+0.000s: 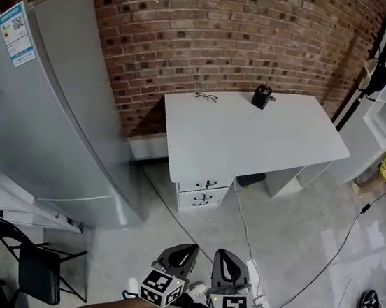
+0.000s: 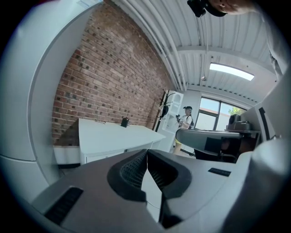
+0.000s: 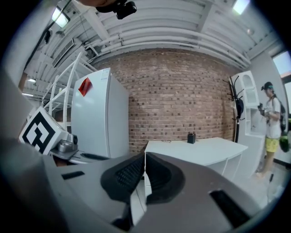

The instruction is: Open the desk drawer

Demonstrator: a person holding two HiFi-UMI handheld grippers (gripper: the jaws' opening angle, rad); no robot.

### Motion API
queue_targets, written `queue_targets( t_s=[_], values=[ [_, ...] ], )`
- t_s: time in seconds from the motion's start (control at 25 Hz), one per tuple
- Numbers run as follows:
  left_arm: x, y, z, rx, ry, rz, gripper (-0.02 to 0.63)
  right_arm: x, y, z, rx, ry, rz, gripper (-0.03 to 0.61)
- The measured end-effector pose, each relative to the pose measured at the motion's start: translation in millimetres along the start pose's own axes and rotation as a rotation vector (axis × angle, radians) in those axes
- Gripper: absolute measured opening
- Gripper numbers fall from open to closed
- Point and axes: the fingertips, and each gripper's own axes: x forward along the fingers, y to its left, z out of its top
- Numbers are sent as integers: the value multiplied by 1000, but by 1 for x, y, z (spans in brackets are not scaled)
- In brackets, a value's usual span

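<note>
The grey left gripper (image 1: 180, 256) and grey right gripper (image 1: 228, 266) hang side by side close to the person's body, jaws pressed together on nothing, presumably because the white dark-handled desk drawer (image 1: 205, 184), closed under the near left corner of the white rectangular desk (image 1: 251, 143), lies well apart from them.

Seen from the head camera, high and well back, tilted steeply down: a white desk (image 1: 252, 133) against a brick wall (image 1: 216, 33). Cameras riding the left gripper (image 1: 181, 254) and right gripper (image 1: 228, 261) look low along their jaws from afar. All three views share the desk, wall and grey refrigerator (image 1: 50, 110).
</note>
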Motion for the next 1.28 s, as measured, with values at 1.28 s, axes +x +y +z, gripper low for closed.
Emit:
queue_targets(
  t_s=[1.28],
  values=[
    [119,40,1,-88,35,123,8,82,-79,-22,10,121,141,17]
  ],
)
